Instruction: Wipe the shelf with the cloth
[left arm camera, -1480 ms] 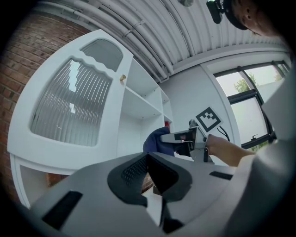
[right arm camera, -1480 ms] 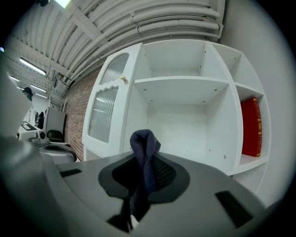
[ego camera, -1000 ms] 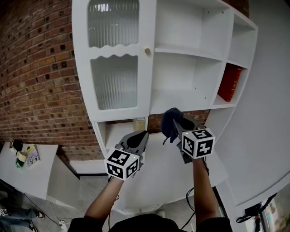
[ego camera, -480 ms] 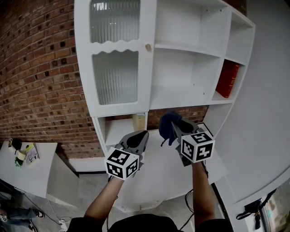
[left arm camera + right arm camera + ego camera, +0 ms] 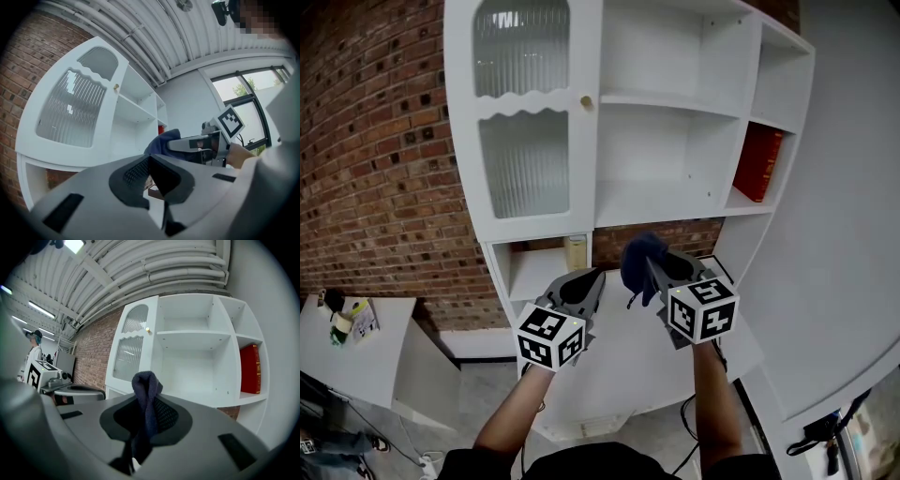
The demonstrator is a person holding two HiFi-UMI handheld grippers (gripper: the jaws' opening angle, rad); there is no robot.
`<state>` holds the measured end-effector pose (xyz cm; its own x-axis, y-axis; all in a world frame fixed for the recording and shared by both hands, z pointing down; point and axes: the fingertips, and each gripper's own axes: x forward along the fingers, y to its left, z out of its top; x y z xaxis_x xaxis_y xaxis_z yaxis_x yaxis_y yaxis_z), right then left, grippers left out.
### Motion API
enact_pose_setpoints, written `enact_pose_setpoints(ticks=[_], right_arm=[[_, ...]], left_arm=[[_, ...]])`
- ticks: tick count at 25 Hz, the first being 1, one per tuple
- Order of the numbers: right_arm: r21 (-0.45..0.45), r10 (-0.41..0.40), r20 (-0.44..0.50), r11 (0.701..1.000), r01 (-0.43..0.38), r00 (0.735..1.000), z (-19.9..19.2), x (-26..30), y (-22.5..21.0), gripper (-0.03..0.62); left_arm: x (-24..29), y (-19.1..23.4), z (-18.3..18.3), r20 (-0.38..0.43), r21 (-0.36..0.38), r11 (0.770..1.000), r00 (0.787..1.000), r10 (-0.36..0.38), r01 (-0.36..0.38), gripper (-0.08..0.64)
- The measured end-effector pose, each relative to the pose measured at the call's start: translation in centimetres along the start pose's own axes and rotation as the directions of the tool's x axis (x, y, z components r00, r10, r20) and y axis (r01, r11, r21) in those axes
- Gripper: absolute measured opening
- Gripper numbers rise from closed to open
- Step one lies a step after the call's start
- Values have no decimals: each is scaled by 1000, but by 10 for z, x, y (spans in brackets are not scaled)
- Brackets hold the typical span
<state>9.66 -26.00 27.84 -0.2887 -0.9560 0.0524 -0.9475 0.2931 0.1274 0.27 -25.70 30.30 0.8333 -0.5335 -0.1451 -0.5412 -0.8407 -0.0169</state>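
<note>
1. The right gripper [image 5: 654,272] is clenched on the cloth [image 5: 637,255], which bunches up between its jaws.
2. The shelf [image 5: 656,202] stands ahead of and above it, apart from the cloth, so wiping seems not yet begun.
3. The left gripper [image 5: 586,284] is closed and empty.

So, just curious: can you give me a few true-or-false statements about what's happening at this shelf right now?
The right gripper is clamped on a dark blue cloth. True.
The left gripper holds a sponge. False: its jaws are together on nothing.
A red book stands in a right-hand compartment of the white shelf. True.
The glass door hangs wide open. False: it is closed.
</note>
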Motion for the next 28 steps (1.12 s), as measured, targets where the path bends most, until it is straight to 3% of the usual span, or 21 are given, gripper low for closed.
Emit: enact_pose_setpoints(ticks=[12, 28], right_arm=[[14, 30, 8, 999, -30, 1000, -5, -35, -8, 60], [34, 43, 9, 999, -43, 999, -21, -73, -8, 60]], left_arm=[[2, -40, 8, -3, 16, 1000, 1000, 25, -25, 14], [-11, -69, 8, 3, -19, 996, 996, 90, -90, 14]])
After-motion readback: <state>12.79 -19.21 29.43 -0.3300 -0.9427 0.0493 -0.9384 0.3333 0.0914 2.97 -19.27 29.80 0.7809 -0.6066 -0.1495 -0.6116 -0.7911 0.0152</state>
